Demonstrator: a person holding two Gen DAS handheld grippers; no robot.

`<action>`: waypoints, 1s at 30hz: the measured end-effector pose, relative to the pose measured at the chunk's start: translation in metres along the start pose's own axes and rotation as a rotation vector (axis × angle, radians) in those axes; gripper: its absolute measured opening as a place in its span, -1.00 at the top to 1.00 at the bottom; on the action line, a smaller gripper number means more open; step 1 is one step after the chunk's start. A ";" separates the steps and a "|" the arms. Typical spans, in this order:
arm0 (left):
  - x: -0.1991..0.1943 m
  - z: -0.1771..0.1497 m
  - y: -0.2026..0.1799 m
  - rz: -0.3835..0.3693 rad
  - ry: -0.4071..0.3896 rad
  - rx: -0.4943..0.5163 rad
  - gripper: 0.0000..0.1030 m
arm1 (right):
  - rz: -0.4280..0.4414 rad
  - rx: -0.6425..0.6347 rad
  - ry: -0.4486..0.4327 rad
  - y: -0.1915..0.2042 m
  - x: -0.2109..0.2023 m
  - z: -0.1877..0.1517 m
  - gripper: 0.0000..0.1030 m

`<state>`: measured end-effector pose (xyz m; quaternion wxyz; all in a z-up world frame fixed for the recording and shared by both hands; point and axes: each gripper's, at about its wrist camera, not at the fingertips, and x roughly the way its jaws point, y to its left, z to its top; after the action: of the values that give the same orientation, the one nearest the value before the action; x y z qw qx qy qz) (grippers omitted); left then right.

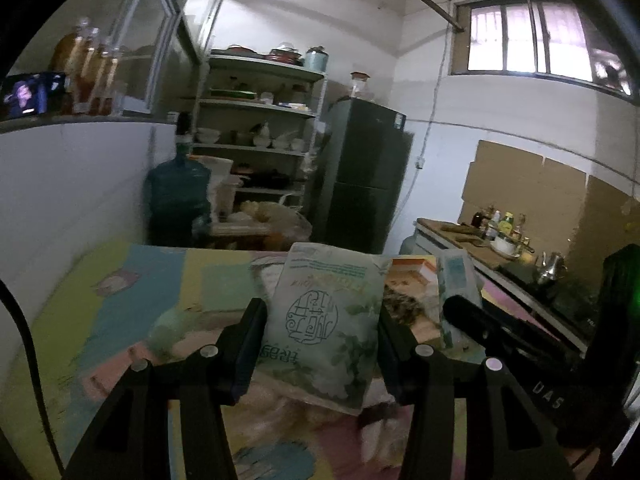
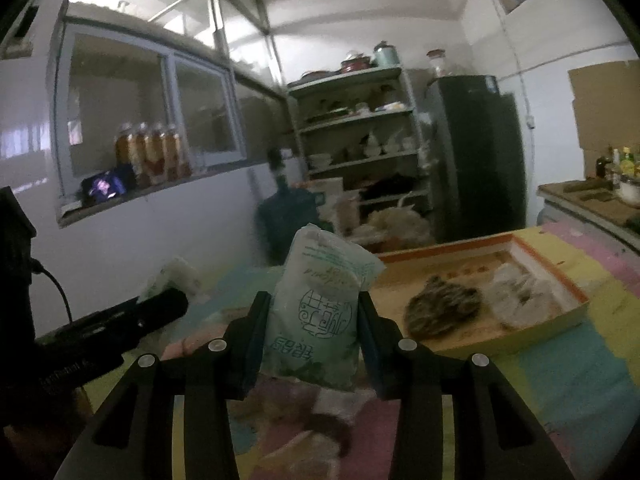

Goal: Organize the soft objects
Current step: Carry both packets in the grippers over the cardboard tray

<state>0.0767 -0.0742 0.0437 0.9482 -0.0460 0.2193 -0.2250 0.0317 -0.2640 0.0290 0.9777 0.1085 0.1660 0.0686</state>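
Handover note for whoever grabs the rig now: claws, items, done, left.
Left claw: shut on a green tissue pack, held above the mat.
Right claw: shut on a second green tissue pack, also held up.
Orange-rimmed tray on the mat: holds a dark cloth and a pale cloth.
Done: both packs gripped.
Left: probably set them into the tray.

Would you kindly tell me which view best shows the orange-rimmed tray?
The right wrist view: the orange-rimmed tray lies open with two soft bundles inside. The left wrist view shows only a strip behind the tissue pack.
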 end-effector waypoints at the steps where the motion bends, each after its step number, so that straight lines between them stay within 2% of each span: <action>1: 0.005 0.003 -0.005 -0.006 0.004 0.003 0.00 | -0.008 0.005 -0.007 -0.008 0.000 0.003 0.16; 7: 0.035 0.022 -0.031 -0.047 0.032 0.000 -0.01 | -0.044 -0.009 -0.022 -0.041 0.003 0.019 0.16; 15: 0.084 0.048 -0.066 -0.035 0.073 0.024 0.00 | -0.072 -0.037 -0.044 -0.085 0.010 0.038 0.16; 25: 0.150 0.068 -0.086 0.036 0.126 -0.010 0.00 | -0.106 -0.093 -0.016 -0.137 0.032 0.068 0.16; 30: 0.182 0.074 -0.089 0.059 0.170 -0.042 0.00 | -0.102 -0.117 0.043 -0.166 0.055 0.084 0.16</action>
<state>0.2191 -0.2357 0.0544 0.9312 -0.0399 0.3050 -0.1954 0.1276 -0.4312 0.0506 0.9808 0.0412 0.1881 0.0308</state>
